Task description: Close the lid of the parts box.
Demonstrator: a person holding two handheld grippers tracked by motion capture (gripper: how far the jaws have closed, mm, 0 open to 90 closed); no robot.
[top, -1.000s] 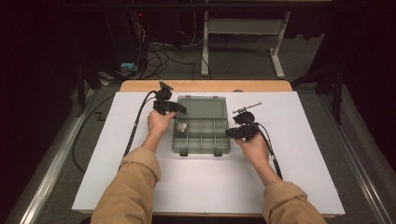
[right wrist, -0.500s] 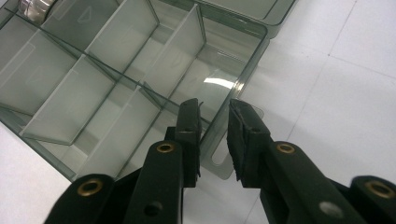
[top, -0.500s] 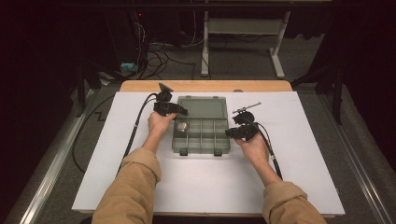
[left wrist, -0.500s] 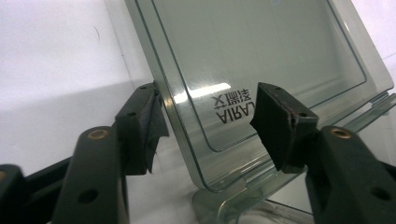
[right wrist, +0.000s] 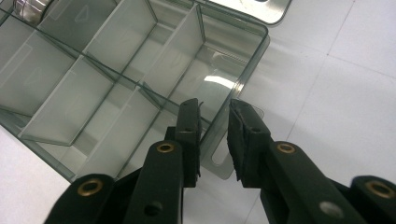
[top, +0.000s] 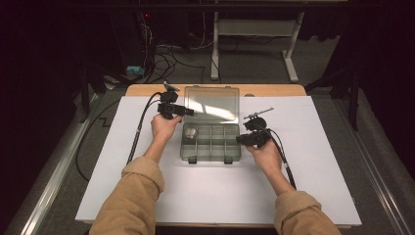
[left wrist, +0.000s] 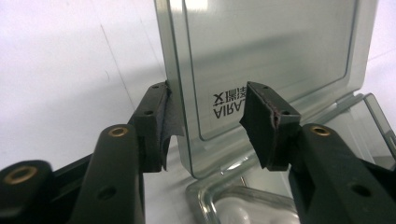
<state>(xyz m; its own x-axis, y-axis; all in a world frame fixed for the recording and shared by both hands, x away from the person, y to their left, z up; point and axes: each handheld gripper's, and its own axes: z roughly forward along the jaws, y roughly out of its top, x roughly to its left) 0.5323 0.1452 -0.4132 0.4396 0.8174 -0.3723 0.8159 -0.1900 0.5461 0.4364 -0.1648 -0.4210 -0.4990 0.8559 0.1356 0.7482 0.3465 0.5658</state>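
Note:
A clear plastic compartment box sits mid-table with its lid swung up and back. My left gripper is at the lid's left edge. In the left gripper view the lid stands upright behind the jaws, its left edge against the left pad and clear of the right pad. These jaws have just been closing. My right gripper straddles the box's right wall, one pad inside and one outside, and is shut on it.
A small shiny metal piece lies in the box's back left compartment; the other compartments look bare. White sheet covers the table, with a wooden strip at the far edge. Cables trail from both grippers.
My left gripper has risen slightly beside the lid's left edge. The box, the lid and the right gripper look the same.

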